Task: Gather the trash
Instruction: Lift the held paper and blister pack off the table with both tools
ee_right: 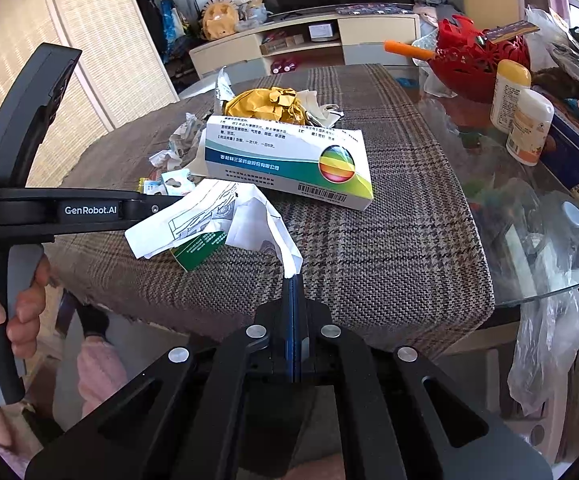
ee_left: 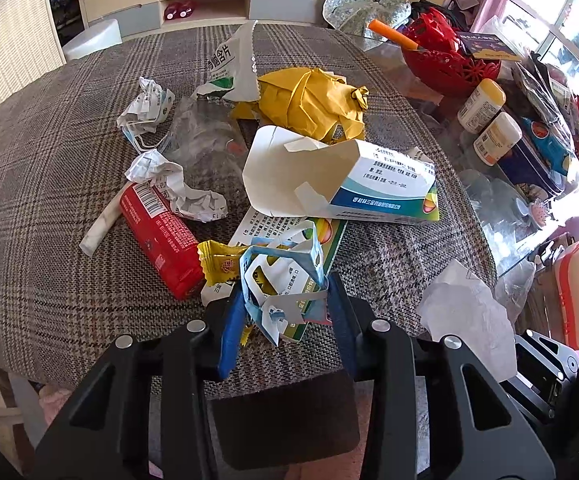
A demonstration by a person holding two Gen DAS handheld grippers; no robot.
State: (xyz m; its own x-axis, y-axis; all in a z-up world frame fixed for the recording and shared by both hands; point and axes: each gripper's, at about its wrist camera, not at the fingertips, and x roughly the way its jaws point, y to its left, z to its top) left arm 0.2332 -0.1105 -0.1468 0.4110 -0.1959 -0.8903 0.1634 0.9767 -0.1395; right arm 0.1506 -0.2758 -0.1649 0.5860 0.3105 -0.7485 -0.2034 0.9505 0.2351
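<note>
Only the left wrist view shows the red cylindrical snack packet [ee_left: 157,236] at centre left, the crumpled white paper balls [ee_left: 177,184] above it and the yellow candy wrapper [ee_left: 219,264] beside it. There the left tongs [ee_left: 285,306] stand partly apart with a flattened blue-and-white cardboard pack [ee_left: 281,276] between the blue pads; whether the pads press it is hard to tell. The open white medicine box [ee_left: 353,184] lies behind, the crumpled yellow paper [ee_left: 313,100] further back. The right wrist view alone shows a hand [ee_right: 5,304] at lower left gripping the left tool, and the right tongs [ee_right: 292,280] together, clamped on a crumpled white printed leaflet [ee_right: 217,220] at centre. Bare plaid-covered surface [ee_right: 389,248] lies open to the right, ending at a glass edge crowded with white bottles [ee_right: 525,124]
</note>
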